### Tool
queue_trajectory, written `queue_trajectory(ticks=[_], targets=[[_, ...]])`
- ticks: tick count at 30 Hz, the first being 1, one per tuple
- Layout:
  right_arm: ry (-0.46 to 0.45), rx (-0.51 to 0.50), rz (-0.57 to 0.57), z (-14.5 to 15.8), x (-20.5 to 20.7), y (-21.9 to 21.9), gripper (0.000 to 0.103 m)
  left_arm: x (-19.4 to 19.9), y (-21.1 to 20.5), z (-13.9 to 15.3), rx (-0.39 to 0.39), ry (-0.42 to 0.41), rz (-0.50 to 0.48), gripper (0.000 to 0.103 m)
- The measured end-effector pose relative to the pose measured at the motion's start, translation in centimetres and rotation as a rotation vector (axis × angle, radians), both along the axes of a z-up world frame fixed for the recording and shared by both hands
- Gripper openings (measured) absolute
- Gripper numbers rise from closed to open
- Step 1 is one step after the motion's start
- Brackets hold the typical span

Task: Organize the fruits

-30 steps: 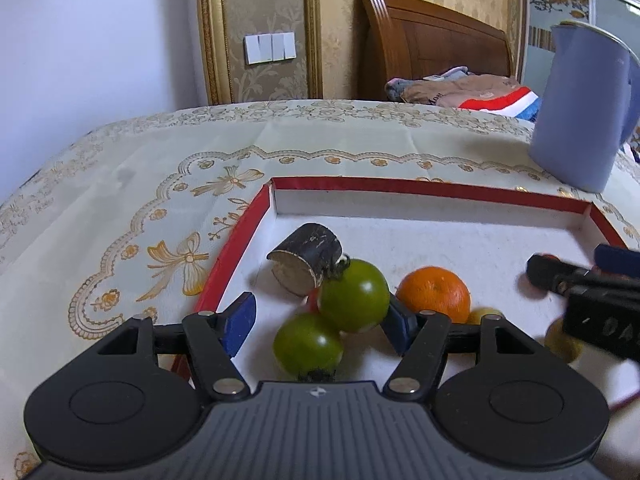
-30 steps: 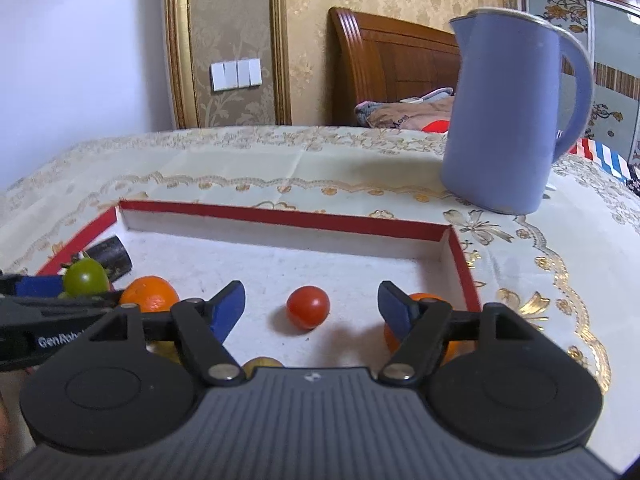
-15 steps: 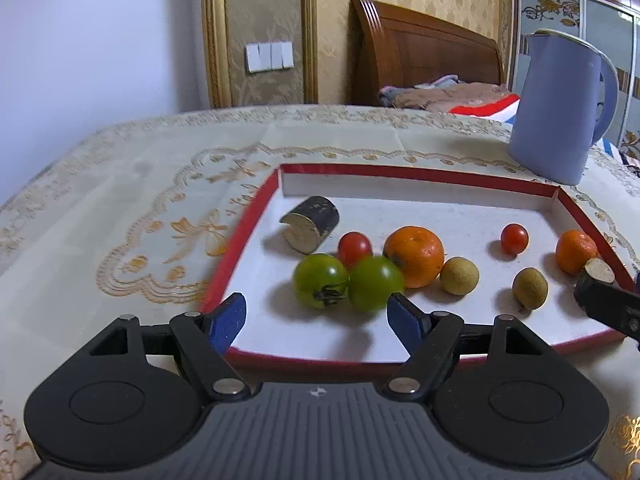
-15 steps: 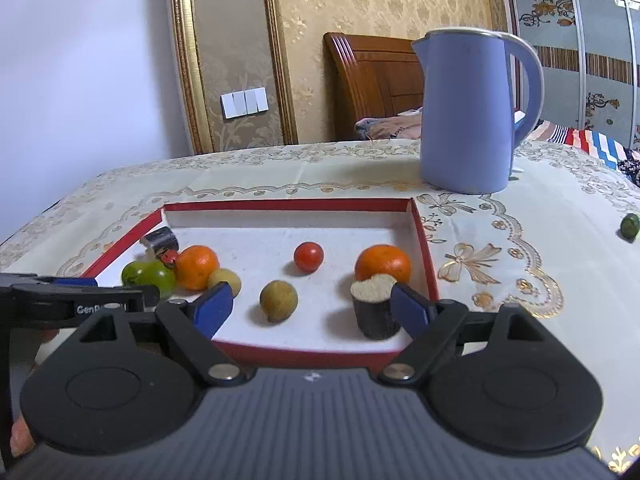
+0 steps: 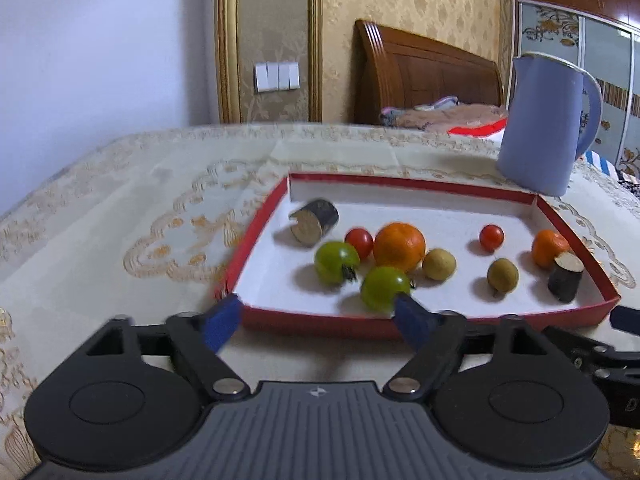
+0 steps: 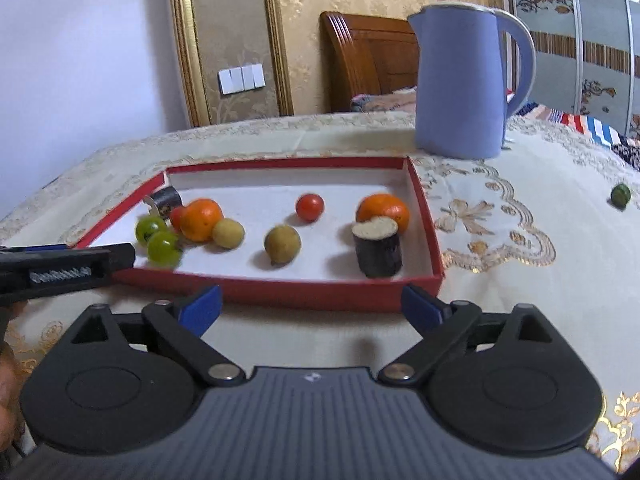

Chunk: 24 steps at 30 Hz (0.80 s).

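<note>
Two grippers, the left gripper (image 5: 316, 322) and right gripper (image 6: 310, 308), are hovering spread wide and empty before a red tray (image 6: 320, 294) that is holding the fruits (image 6: 282, 244); a blue kettle (image 6: 460, 80) is standing beyond.

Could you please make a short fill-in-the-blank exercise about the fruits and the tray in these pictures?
1. The red tray holds ___ green tomatoes.
2. One small green fruit lies on the tablecloth, ___ the tray.
3. The kettle behind the tray is ___ in color.
4. The fingers of both the left gripper and the right gripper are ___.

Missing words: two; outside; blue; open
</note>
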State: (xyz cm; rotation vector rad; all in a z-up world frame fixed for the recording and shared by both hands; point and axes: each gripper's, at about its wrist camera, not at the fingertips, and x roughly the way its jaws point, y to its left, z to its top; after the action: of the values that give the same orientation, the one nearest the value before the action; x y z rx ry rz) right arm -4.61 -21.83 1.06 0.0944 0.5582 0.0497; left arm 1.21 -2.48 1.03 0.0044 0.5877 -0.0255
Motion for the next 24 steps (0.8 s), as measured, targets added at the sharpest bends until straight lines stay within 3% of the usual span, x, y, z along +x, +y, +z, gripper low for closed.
queue_trajectory(ticks=[3,8,17,24], targets=[[0.016,0.020,-0.009,-0.4,0.1,-0.4,0.097,-0.1,-0.2,-0.5,0.001,0.029,-0.026,0.096],[0.034,0.029,-0.011,-0.8,0.4,-0.5,0.097,-1.2,-1.2,-0.7,0.066,0.001,-0.044,0.096],[0.063,0.032,-0.037,-1.1,0.8,-0.7,0.099,-0.9,-0.9,-1.2,0.037,0.047,-0.050,0.096],[0.085,0.018,-0.033,-1.4,1.1,-0.5,0.101,-1.3,-1.0,-1.3,0.036,0.029,-0.065,0.096]])
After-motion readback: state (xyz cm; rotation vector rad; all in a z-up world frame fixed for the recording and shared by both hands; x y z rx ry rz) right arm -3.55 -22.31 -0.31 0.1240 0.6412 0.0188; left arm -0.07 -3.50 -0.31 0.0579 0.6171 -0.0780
